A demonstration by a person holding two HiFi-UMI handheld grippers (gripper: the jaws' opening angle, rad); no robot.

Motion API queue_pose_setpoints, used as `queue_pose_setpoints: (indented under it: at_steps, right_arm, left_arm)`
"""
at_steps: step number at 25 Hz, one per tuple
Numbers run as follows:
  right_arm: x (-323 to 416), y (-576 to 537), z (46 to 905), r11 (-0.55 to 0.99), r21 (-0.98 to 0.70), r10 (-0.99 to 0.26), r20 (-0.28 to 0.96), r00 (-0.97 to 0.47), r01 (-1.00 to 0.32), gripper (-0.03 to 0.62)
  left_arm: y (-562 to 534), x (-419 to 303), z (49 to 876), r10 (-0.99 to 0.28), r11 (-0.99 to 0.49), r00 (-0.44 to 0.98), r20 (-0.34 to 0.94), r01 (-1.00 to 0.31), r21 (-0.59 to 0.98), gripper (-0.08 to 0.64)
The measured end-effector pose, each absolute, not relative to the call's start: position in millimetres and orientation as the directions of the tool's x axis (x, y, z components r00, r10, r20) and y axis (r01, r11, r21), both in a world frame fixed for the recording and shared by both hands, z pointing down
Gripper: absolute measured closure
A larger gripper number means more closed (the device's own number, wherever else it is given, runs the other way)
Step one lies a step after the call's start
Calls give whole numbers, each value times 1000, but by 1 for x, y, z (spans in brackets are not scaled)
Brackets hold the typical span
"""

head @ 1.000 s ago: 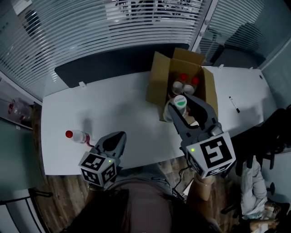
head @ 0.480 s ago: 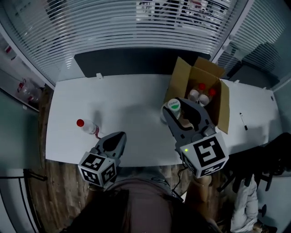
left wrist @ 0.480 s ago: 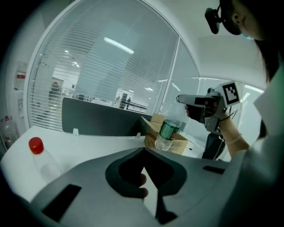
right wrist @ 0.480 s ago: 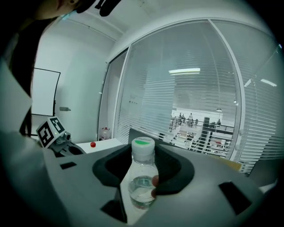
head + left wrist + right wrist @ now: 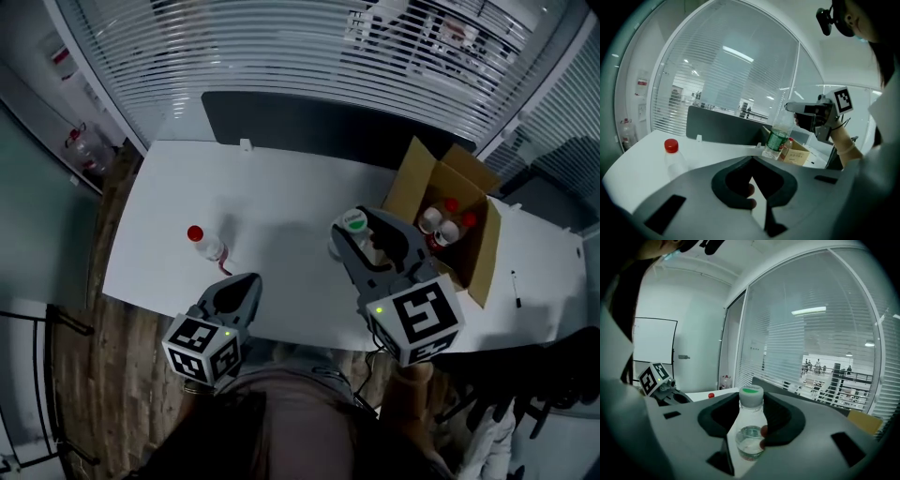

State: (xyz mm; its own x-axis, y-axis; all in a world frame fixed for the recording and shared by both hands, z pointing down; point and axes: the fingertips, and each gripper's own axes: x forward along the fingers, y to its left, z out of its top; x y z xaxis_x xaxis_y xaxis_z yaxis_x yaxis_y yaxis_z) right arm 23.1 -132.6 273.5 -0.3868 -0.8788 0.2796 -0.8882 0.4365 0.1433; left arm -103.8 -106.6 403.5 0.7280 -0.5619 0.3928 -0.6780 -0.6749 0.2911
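Left claw [image 5: 242, 286]: jaws clenched on nothing, parked low over the near edge of the counter [image 5: 281, 206], well left of the cardboard box [image 5: 487, 258]; probably idle, kept out of the other arm's way

Right claw [image 5: 364, 232]: grasping a green-capped bottle [image 5: 750, 425] at the neck just below the cap. The bottle hangs upright, clear of the counter and just left of the box. A neck grip under the cap's lip likely stops the smooth plastic from slipping and keeps the body plumb

Red-capped bottle [image 5: 202, 241]: stands alone and upright on the counter, well left of the box and a little beyond the left claw

Box: flaps open, sits on the counter. Several capped bottles [image 5: 441, 220] stand packed inside, caps up, so each can be taken from above

Pen [image 5: 516, 286]: lies on the counter right of the box

Behind the box: dark panel [image 5: 309, 122] along the counter's far edge, then slatted blinds [image 5: 281, 47]
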Motion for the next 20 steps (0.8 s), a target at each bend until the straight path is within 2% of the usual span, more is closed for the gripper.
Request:
queue_pose_setpoints:
  at_steps: [20]
  right_arm:
    - [-73,-155,287,653,113,-743,284,-606,-749,422]
  left_arm:
    - [-92,-186,403,-722,-485,562,404,-827,284,554]
